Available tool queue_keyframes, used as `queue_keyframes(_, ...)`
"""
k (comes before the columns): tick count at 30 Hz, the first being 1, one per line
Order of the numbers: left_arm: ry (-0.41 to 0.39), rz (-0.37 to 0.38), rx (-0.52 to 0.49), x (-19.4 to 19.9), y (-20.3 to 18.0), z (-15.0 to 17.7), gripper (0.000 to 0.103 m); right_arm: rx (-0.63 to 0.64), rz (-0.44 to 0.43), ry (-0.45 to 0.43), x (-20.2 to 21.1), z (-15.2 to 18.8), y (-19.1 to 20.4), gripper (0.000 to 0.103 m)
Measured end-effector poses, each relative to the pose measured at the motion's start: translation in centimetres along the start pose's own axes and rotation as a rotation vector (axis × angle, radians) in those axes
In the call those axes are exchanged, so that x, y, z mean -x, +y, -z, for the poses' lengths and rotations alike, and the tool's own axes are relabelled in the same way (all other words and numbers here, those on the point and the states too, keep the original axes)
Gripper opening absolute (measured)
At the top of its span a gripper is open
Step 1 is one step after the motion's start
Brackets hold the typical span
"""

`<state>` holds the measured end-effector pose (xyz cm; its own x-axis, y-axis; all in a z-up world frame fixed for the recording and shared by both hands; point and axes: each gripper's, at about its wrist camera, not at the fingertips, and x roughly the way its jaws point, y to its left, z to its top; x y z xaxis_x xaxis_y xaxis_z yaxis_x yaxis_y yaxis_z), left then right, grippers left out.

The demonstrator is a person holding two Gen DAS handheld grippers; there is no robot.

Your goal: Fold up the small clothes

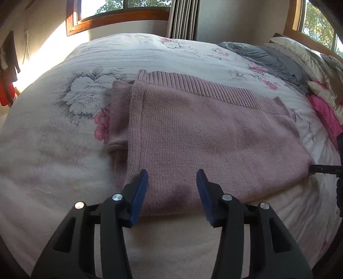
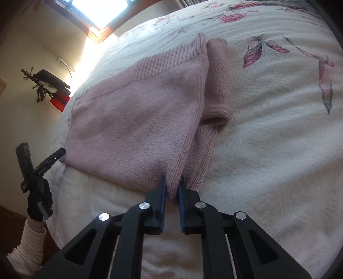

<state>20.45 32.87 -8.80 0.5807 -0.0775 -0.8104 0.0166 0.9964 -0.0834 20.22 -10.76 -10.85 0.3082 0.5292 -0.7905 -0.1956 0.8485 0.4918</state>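
A pink knitted sweater [image 1: 214, 137] lies folded on the floral bed cover [image 1: 53, 150], ribbed hem on the far side and a folded sleeve [image 1: 119, 111] sticking out on the left. My left gripper [image 1: 172, 178] hovers open over the sweater's near edge, nothing between its fingers. A black gripper tip [image 1: 323, 169] touches the sweater's near right corner. In the right wrist view my right gripper [image 2: 172, 186] is shut on a near corner of the sweater [image 2: 137, 120], beside the sleeve [image 2: 217, 85]. Another gripper [image 2: 42, 165], held by a gloved hand [image 2: 39, 199], reaches the sweater's left corner.
A grey blanket [image 1: 268, 58], pale pillows [image 1: 300, 53] and a bright pink item [image 1: 325, 113] crowd the right side of the bed. Windows and a curtain [image 1: 184, 19] stand behind. Dark and red things hang on the wall [image 2: 53, 88] past the bed's left edge.
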Motion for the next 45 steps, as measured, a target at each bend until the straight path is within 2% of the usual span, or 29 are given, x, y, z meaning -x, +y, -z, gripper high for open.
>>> queue_keyframes(3, 0.027, 0.000, 0.002, -0.6, 0.6, 0.6, 0.047, 0.020, 0.062, 0.008, 0.7, 0.2, 0.3, 0.009)
queue_keyframes(7, 0.053, 0.009, 0.018, -1.4, 1.3, 1.0, 0.047, 0.017, 0.124, 0.048, -0.7, 0.8, -0.4, 0.008)
queue_keyframes(14, 0.069, 0.004, 0.028, -1.6, 1.3, 0.9, 0.047, -0.009, 0.122, 0.061, -1.7, 0.6, -0.7, 0.009)
queue_keyframes(17, 0.065, 0.035, 0.054, -0.5, 0.7, -0.4, 0.055, -0.042, 0.074, 0.031, 0.1, 0.0, -0.9, 0.024)
queue_keyframes(18, 0.049, 0.061, 0.060, -0.1, 0.3, -1.0, 0.060, -0.057, 0.055, 0.005, 0.9, -0.4, -0.9, 0.040)
queue_keyframes(19, 0.035, 0.077, 0.061, 0.2, -0.2, -1.6, 0.062, -0.074, 0.037, -0.019, 1.5, -0.9, -1.2, 0.049)
queue_keyframes(21, 0.018, 0.092, 0.051, 0.2, -1.6, -3.1, 0.068, -0.118, 0.017, -0.041, 2.1, -2.0, -2.0, 0.049)
queue_keyframes(25, 0.034, 0.117, 0.038, -1.9, -4.4, -5.4, 0.068, -0.207, -0.047, -0.013, 1.0, -3.7, -4.1, 0.049)
queue_keyframes(31, 0.095, 0.130, 0.030, -6.4, -6.9, -6.2, 0.068, -0.288, -0.122, 0.033, -1.8, -4.1, -6.5, 0.047)
queue_keyframes(35, 0.119, 0.135, 0.037, -8.4, -6.8, -5.9, 0.068, -0.330, -0.177, 0.024, -2.9, -3.9, -7.8, 0.044)
queue_keyframes(38, 0.117, 0.148, 0.036, -8.6, -6.6, -6.0, 0.068, -0.377, -0.241, 0.015, -3.9, -4.1, -8.5, 0.036)
queue_keyframes(42, 0.123, 0.173, 0.063, -8.8, -6.0, -6.2, 0.068, -0.397, -0.281, 0.005, -5.0, -4.7, -8.5, 0.031)
queue_keyframes(45, 0.123, 0.192, 0.084, -8.8, -5.6, -6.1, 0.068, -0.406, -0.280, -0.004, -5.2, -4.7, -8.4, 0.023)
